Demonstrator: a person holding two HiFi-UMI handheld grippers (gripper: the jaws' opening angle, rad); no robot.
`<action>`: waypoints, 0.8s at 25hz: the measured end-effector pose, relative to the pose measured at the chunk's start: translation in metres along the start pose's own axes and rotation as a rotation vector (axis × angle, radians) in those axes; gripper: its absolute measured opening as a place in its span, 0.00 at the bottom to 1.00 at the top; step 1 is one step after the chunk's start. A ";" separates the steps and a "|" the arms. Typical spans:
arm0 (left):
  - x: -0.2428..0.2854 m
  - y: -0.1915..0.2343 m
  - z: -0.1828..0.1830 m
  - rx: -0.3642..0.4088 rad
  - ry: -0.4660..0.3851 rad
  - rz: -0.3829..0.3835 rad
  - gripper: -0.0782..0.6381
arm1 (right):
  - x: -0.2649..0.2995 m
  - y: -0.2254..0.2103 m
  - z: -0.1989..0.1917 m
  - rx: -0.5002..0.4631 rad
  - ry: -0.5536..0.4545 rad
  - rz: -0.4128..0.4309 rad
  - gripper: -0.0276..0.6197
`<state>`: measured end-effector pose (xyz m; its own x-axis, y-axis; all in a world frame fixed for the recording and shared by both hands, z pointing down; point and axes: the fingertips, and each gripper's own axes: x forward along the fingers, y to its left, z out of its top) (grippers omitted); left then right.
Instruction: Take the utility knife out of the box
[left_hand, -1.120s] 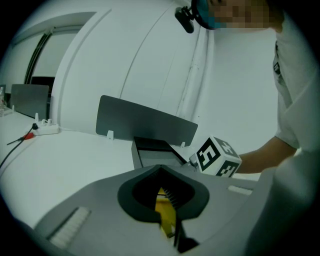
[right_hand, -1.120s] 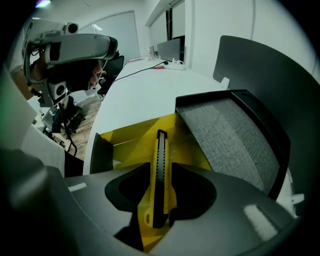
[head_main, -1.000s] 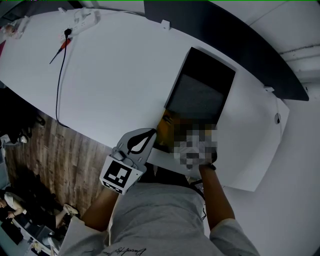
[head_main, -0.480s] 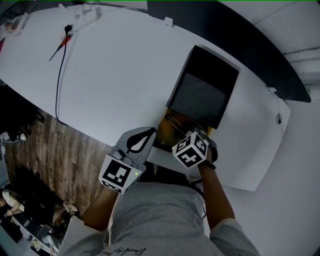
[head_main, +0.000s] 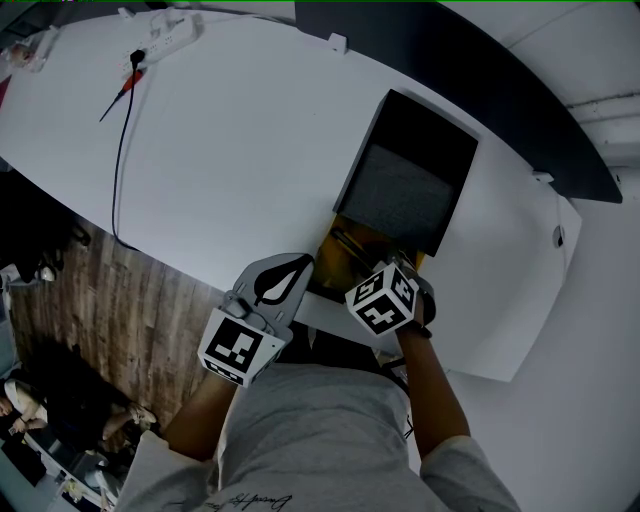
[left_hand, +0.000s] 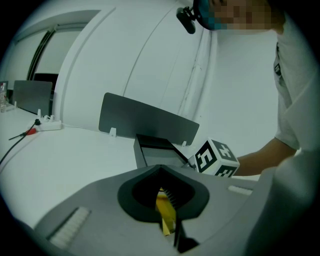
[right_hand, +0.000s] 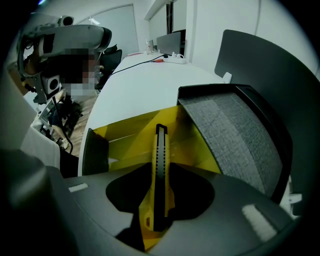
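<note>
Utility knife (right_hand: 160, 170) lies inside the yellow-lined box (right_hand: 125, 135), at its near end. Right claw (right_hand: 157, 222) straddles it, jaws just closing, not yet pinching. Left claw (left_hand: 167, 220) clamps the box's near wall. Risks: the narrow handle may twist or slip out, or its tip may snag the box wall.

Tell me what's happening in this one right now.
A person works two handheld tools at an open box on a white table. The left tool is clamped on the box's yellow edge, apparently steadying it. The right tool points down into the box with the utility knife between its jaws. They have just been closing around it, but the knife lies in the box, not yet lifted.
</note>
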<state>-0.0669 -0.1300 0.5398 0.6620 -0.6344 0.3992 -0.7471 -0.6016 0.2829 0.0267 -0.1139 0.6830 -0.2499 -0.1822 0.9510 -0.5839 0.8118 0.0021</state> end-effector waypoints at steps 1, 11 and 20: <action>0.000 0.000 0.000 0.000 0.002 0.001 0.11 | -0.001 0.000 0.000 -0.001 -0.001 -0.001 0.24; -0.004 -0.003 0.003 0.003 -0.001 0.005 0.11 | -0.016 0.000 0.005 0.005 -0.028 0.000 0.24; -0.011 -0.011 0.015 0.035 -0.011 0.006 0.11 | -0.043 0.002 0.018 0.057 -0.122 -0.002 0.24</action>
<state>-0.0647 -0.1237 0.5195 0.6586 -0.6430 0.3909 -0.7483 -0.6145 0.2498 0.0226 -0.1147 0.6361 -0.3383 -0.2530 0.9064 -0.6270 0.7788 -0.0166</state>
